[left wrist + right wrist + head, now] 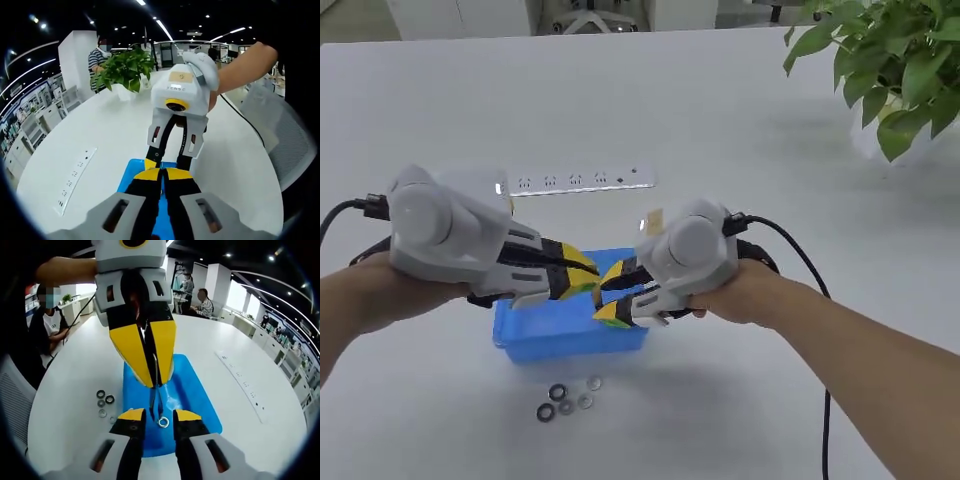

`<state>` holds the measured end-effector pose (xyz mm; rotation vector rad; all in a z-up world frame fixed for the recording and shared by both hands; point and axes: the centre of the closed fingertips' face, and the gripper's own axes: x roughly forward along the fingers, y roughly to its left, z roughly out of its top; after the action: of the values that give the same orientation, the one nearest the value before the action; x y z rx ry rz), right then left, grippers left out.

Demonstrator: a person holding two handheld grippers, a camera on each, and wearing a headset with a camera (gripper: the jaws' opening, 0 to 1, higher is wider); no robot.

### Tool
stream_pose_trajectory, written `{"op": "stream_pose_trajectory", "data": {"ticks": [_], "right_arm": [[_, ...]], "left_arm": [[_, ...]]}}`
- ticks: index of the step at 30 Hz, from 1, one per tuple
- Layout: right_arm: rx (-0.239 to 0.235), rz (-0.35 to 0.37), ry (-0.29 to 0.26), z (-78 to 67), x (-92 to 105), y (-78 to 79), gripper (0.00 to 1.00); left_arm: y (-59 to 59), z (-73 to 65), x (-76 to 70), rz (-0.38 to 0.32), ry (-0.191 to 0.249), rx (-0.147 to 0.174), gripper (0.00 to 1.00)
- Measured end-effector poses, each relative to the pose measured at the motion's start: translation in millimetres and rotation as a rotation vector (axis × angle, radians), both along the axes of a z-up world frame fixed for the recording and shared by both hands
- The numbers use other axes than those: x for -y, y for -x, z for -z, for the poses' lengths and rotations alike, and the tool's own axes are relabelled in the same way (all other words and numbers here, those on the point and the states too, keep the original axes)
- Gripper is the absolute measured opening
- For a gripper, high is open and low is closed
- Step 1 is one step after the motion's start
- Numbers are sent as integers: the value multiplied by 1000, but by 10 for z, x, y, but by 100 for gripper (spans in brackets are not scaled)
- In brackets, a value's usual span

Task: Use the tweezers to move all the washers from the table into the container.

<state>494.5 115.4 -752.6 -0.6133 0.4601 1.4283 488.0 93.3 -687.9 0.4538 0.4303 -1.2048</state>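
Observation:
Thin metal tweezers [155, 382] stick out of my left gripper [152, 385], whose yellow jaws are shut on them. The tweezer tips pinch one washer [163, 422] over the blue container [192, 390]. My right gripper [160, 416] faces the left one, open, with the tweezer tips and the washer between its jaws. Several washers [104, 401] lie on the white table beside the container. In the head view both grippers meet above the container [570, 335], left gripper [590, 272] and right gripper [615, 293], with the loose washers [567, 397] just in front. The left gripper view has its own jaws [163, 175] closed together.
A white power strip [575, 180] lies behind the container. A potted plant [890, 60] stands at the far right. Cables trail from both grippers. People sit at the table's far side in the right gripper view, and a grey chair [280, 145] stands at the edge.

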Motion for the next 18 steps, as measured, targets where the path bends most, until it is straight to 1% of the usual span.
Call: {"op": "stream_pose_trajectory", "data": {"ticks": [13,18], "right_arm": [[16,48,9,-188,146,72,32],[9,85,8,-238,228,98,37]], "left_arm": [[60,-146,-64,-17,-4,12,6],[97,-200,-93,-24,-6,16,6]]}}
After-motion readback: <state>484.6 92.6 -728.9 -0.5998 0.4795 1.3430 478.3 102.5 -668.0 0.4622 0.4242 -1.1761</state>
